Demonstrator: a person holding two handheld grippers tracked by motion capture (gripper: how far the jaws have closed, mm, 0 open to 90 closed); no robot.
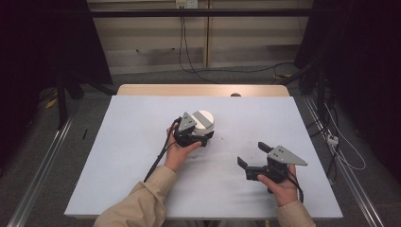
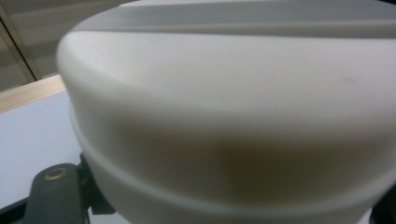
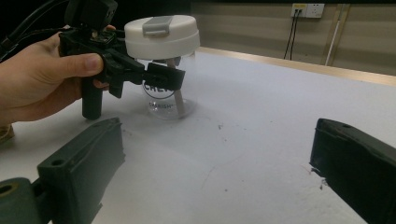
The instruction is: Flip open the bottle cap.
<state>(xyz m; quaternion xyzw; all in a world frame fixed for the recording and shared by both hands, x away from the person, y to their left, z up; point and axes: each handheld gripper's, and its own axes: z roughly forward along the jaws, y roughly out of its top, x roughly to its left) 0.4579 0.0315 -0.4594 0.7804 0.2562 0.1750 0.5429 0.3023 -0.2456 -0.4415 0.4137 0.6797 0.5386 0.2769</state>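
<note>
We see a clear cup [image 3: 164,95] with a white lid [image 3: 161,36] standing upright on the white tabletop [image 1: 142,156], a little back from the middle and slightly towards the left edge. A grey tab [image 3: 158,25] sits on top of the lid, and dark printed lettering shows on the clear wall below it. In the high view the lid [image 1: 204,121] appears as a pale round shape just beyond the left gripper [image 1: 202,138]. The left gripper [image 3: 159,77] is held in the left hand [image 3: 42,84], and its jaws are closed on the clear body of the cup just under the lid. In the left gripper view the lid [image 2: 233,116] looms very near and blurred, with a dark jaw part at the lower left. The right gripper [image 1: 251,156] rests in the right hand [image 1: 279,184] near the front right part of the tabletop, well apart from the cup. Its jaws stand wide open with nothing between them, and in the right gripper view we see them rise at either side with bare tabletop between. Small dark specks mark the tabletop between the cup and the right gripper. A cable [image 1: 158,158] trails from the left gripper towards the front edge.
</note>
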